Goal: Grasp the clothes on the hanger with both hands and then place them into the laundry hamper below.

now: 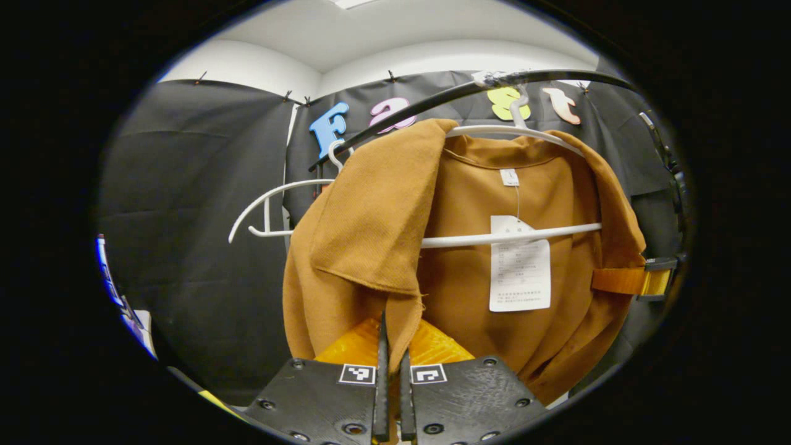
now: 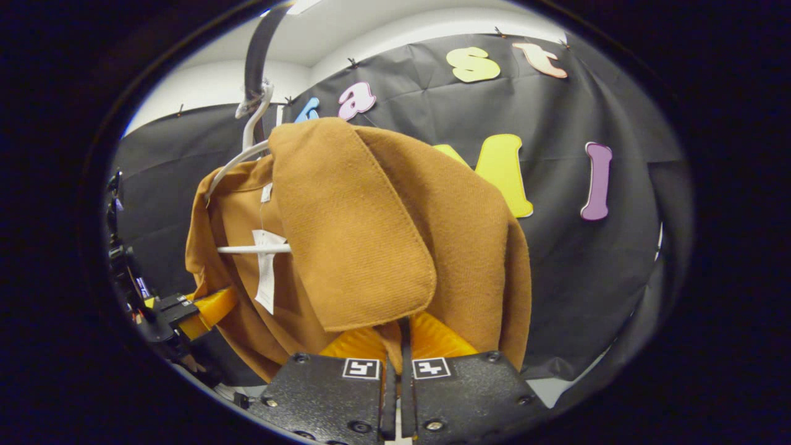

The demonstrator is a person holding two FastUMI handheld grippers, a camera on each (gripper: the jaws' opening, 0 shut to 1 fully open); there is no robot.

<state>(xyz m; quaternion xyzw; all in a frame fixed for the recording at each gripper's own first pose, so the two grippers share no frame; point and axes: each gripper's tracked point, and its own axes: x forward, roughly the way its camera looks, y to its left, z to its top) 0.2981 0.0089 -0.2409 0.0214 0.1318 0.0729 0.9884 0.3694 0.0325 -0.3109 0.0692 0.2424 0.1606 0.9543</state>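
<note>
A brown garment (image 1: 371,235) hangs open on a white hanger (image 1: 469,239) hooked over a black rail (image 1: 432,102), with a white tag on its lining. My left gripper (image 1: 393,349) is shut on a hanging edge of the cloth, which runs down between its fingers. In the left gripper view the right gripper (image 1: 655,279) pinches the garment's far right edge. In the right gripper view the brown garment (image 2: 371,235) fills the middle, still on the hanger (image 2: 253,249). My right gripper (image 2: 398,346) is shut on its lower edge. The left gripper (image 2: 204,309) holds the cloth at far left.
A second, bare white hanger (image 1: 266,204) hangs on the rail to the left of the garment. The rail (image 2: 256,55) curves overhead in the right gripper view. Black cloth walls stand close behind and to both sides.
</note>
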